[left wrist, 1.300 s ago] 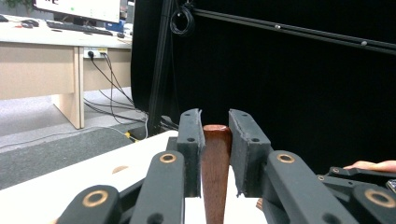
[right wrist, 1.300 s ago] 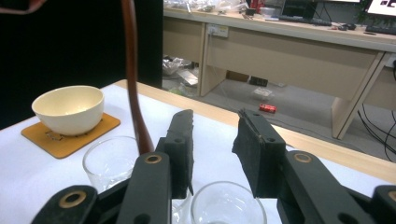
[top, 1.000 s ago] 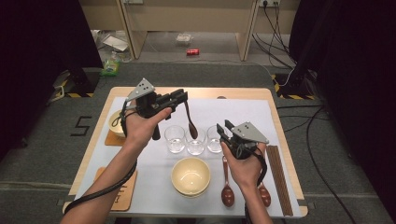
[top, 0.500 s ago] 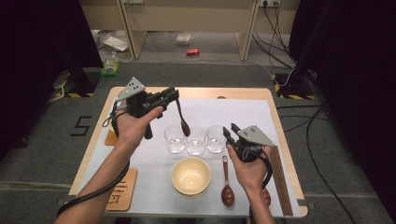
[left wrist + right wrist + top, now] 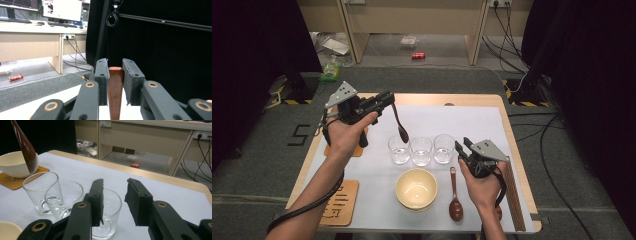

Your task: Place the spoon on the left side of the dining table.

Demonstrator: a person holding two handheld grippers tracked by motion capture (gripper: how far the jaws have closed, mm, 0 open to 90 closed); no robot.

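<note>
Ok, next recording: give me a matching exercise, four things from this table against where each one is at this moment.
Things:
1. dark brown wooden spoon
2. second dark wooden spoon
3. cream ceramic bowl
4. three clear drinking glasses

Places:
A. standing in a row at the middle of the white table cover
B. clamped by its handle in the left gripper, hanging bowl-end down above the table
C. lying flat, just right of the near bowl
D. on the cover at the near side, in front of the glasses

Pairs: 1-B, 2-C, 3-D, 4-A
</note>
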